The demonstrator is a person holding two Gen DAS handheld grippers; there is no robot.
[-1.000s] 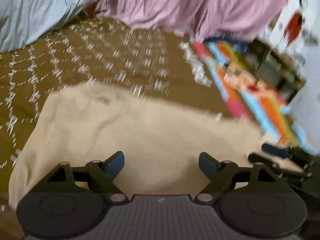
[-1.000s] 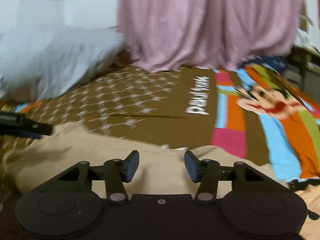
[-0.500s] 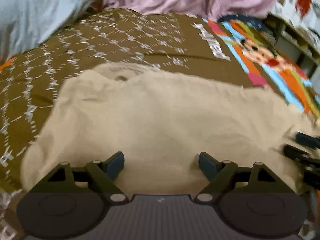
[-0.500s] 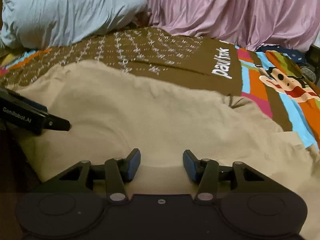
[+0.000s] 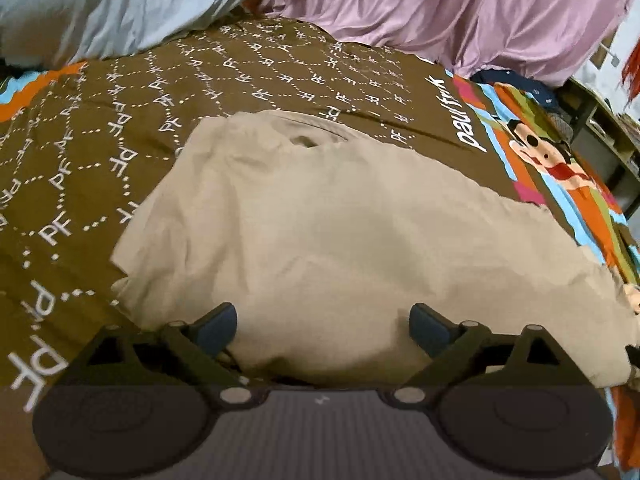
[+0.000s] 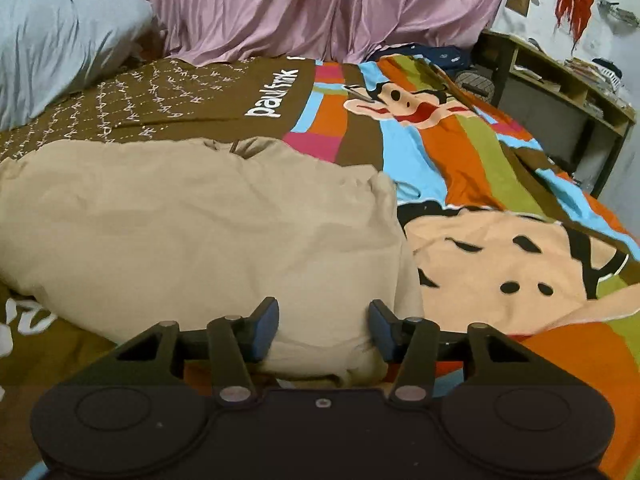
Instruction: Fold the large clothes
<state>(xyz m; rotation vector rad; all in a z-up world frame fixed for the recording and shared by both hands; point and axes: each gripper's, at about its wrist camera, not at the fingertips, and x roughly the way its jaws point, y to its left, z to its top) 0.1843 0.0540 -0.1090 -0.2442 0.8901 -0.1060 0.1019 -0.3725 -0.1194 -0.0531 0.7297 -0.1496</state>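
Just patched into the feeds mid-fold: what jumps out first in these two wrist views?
A big beige garment lies spread across the bed, filling the middle of both views. Under it, the brown bedspread turns into a loud striped cartoon-monkey print on the right. Both the left gripper and right gripper stand with jaws open over the garment's near edge.

My left gripper (image 5: 322,330) has a grey ribbed body, black linkage arms, blue pads and silver rivets. My right gripper (image 6: 324,326) has a black body and blue pads.
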